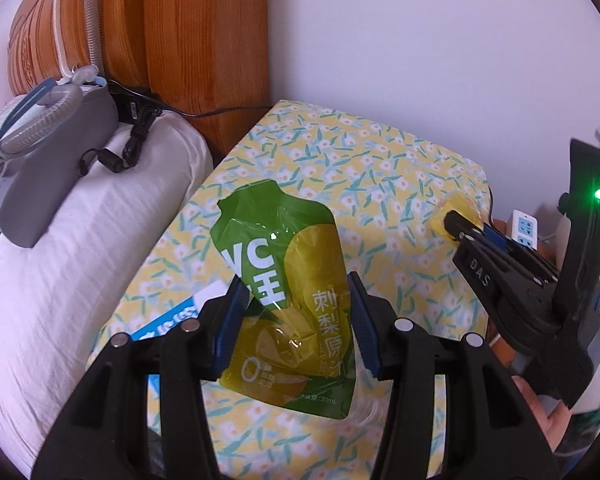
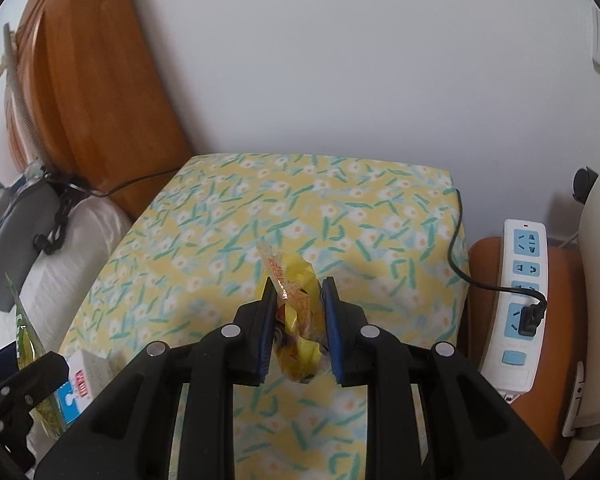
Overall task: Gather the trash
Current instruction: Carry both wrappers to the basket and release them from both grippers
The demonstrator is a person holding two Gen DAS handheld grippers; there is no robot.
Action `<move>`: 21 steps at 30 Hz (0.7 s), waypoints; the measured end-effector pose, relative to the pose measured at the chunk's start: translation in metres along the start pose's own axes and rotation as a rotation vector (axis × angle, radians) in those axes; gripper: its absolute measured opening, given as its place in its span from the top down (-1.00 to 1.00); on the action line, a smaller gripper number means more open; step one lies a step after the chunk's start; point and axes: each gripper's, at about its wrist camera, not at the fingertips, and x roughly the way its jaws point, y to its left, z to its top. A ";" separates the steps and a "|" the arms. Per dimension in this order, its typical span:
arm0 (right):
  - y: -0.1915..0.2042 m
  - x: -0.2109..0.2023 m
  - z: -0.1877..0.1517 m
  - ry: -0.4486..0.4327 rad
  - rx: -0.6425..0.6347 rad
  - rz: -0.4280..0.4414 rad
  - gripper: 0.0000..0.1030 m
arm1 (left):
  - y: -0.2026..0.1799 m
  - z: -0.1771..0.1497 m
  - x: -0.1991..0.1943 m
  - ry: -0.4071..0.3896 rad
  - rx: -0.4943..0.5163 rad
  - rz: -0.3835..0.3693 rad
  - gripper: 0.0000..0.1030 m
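- Left wrist view: the left gripper has its jaws pinching a green pouch above the floral-covered surface. The pouch's long axis runs away from the camera, its neck end farthest.
- The pouch reads "VC", Chinese characters, "0" and "30mL".
- Only this view shows "DAS" on the right gripper, reaching in from the right.
- Right wrist view: the right gripper's jaws are pinching a crumpled yellow wrapper held over the surface; its orange print is unreadable.
- Only this view shows the whole white power strip with its black plug.
- A blue-and-white carton lies at the surface's near-left edge.
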 end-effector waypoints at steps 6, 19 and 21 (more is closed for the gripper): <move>0.046 -0.042 -0.016 0.004 -0.095 0.002 0.55 | 0.025 -0.025 -0.029 -0.025 0.017 -0.028 0.06; 0.095 -0.126 -0.124 0.059 -0.206 0.119 0.55 | 0.076 -0.119 -0.060 -0.042 0.107 -0.028 0.06; 0.100 -0.135 -0.144 0.070 -0.212 0.140 0.55 | 0.084 -0.134 -0.060 -0.038 0.118 -0.029 0.06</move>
